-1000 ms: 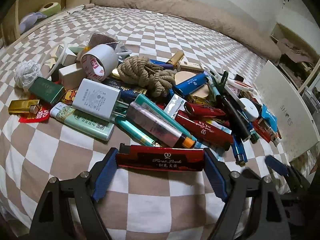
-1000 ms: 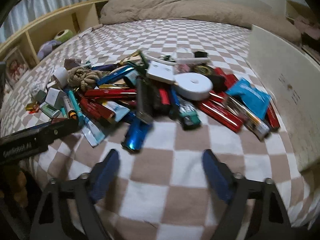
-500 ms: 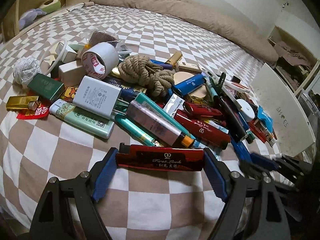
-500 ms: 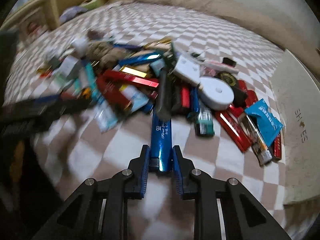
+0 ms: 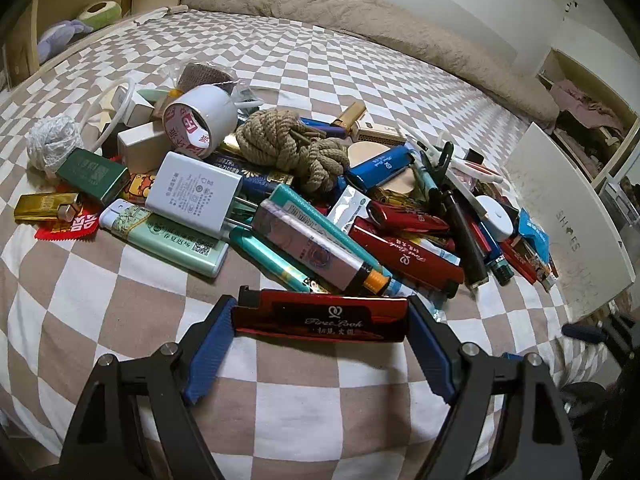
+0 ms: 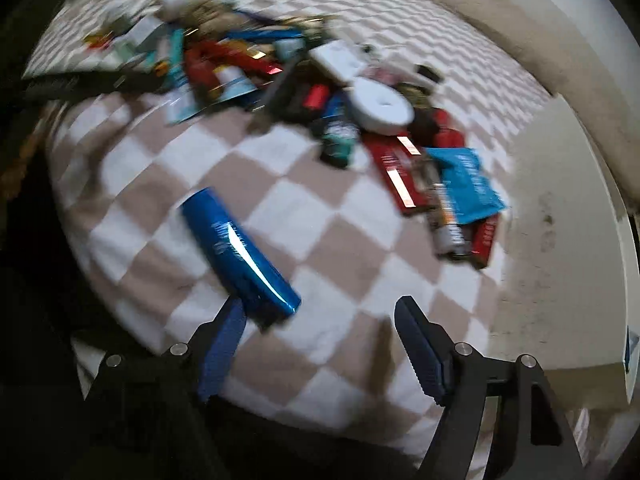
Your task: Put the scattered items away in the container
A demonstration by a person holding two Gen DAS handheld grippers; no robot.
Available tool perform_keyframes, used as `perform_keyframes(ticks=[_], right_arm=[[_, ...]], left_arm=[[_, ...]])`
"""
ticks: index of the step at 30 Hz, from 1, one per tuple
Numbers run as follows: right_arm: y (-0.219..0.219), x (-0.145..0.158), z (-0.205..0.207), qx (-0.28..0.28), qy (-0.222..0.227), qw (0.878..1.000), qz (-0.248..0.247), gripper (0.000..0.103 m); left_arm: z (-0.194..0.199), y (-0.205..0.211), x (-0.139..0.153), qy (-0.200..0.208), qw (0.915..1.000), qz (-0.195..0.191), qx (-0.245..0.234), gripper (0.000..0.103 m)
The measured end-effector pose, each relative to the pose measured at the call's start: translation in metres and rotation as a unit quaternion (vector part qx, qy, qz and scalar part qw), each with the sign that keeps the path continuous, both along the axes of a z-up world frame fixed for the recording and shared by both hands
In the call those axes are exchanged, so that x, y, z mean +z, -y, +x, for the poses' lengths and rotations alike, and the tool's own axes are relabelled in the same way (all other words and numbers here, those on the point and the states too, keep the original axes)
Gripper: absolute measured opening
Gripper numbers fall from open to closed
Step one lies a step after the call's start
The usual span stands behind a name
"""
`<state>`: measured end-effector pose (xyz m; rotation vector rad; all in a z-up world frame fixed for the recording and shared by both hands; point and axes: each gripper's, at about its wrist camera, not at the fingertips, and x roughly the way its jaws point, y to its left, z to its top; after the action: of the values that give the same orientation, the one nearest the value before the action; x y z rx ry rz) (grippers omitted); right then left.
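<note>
Left gripper (image 5: 320,320): pinching the red lighter (image 5: 320,318) endwise, near the pile's front edge.
Right gripper (image 6: 320,344): jaws just opened, spread; blue lighter (image 6: 240,240) loose by its left pad.
Container (image 6: 560,220): right of pile.
Risk: blue lighter could roll off the bed's near edge.

Checkered bed cover (image 5: 132,292) under a pile of lighters (image 5: 304,240), rope knot (image 5: 288,148), tape roll (image 5: 200,120), white box lid (image 5: 568,220), beige duvet (image 5: 360,20)

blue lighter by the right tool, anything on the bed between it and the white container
Nothing visible does. The blue lighter lies on bare checkered blanket; the white container sits beyond open squares, and the pile stays farther back.
</note>
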<state>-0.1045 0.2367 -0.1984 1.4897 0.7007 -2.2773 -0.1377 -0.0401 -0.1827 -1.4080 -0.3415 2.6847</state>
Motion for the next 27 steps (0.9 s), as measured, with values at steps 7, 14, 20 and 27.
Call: perform_keyframes(ticks=[7, 14, 20, 27], right_arm=[[-0.017, 0.009, -0.016, -0.066, 0.003, 0.996, -0.063, 0.076], [0.02, 0.009, 0.002, -0.015, 0.029, 0.993, -0.117, 0.077], [0.035, 0.0, -0.004, -0.01, 0.037, 0.992, -0.118, 0.079], [0.04, -0.009, -0.008, -0.041, 0.046, 0.989, -0.135, 0.095]], left_arm=[[0.001, 0.0, 0.0, 0.0, 1.0, -0.001, 0.0, 0.083], [0.001, -0.001, 0.0, 0.0, 1.0, -0.007, -0.001, 0.083], [0.001, 0.002, 0.0, 0.0, 1.0, 0.003, 0.001, 0.083], [0.001, 0.002, 0.001, 0.0, 1.0, 0.0, 0.001, 0.083]])
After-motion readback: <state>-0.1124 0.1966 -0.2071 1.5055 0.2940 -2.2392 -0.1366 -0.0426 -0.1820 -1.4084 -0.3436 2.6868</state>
